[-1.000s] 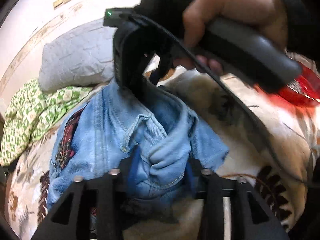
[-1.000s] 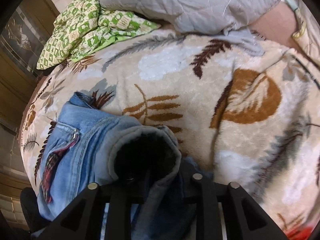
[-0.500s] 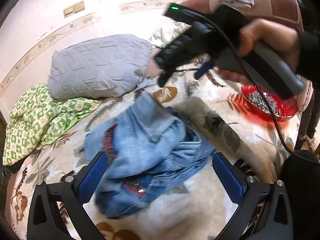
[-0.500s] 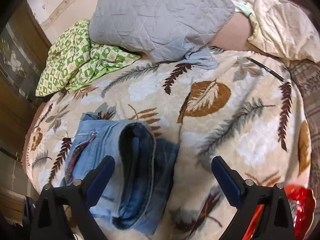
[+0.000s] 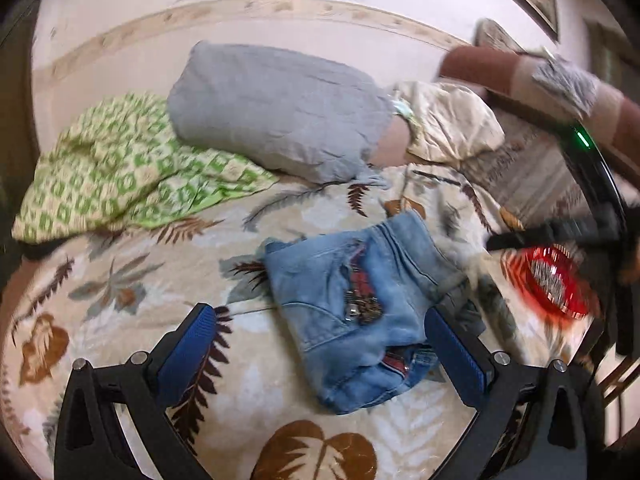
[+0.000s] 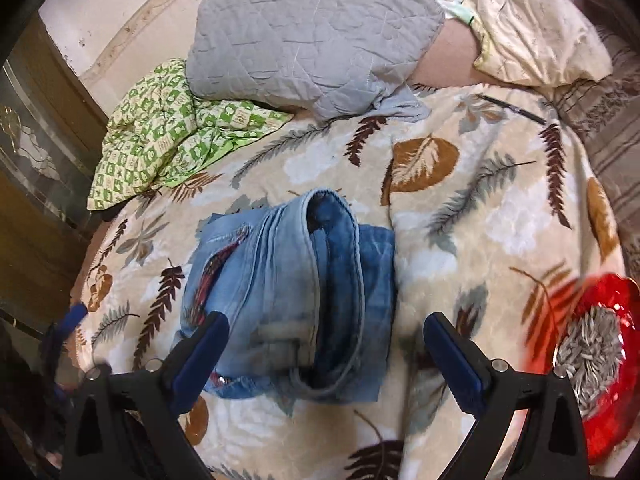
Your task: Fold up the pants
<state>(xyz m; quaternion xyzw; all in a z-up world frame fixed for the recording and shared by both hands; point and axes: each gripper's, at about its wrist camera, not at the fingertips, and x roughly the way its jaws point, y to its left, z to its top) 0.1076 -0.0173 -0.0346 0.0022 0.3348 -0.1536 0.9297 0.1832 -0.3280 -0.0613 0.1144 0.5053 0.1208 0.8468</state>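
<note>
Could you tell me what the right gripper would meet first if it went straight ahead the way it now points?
Most likely the jeans: the open right gripper points at the folded bundle lying on the blanket. Depth is unclear, but nothing shows between them.

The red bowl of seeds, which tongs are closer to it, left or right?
Right, as far as the views show. The right tongs hang just beside the red bowl, which lies on their right. The left tongs sit farther away, across the jeans.

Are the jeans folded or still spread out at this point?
Folded. The jeans lie as a compact layered bundle on the blanket, one leg opening gaping on top. Both grippers are open and clear of them.
</note>
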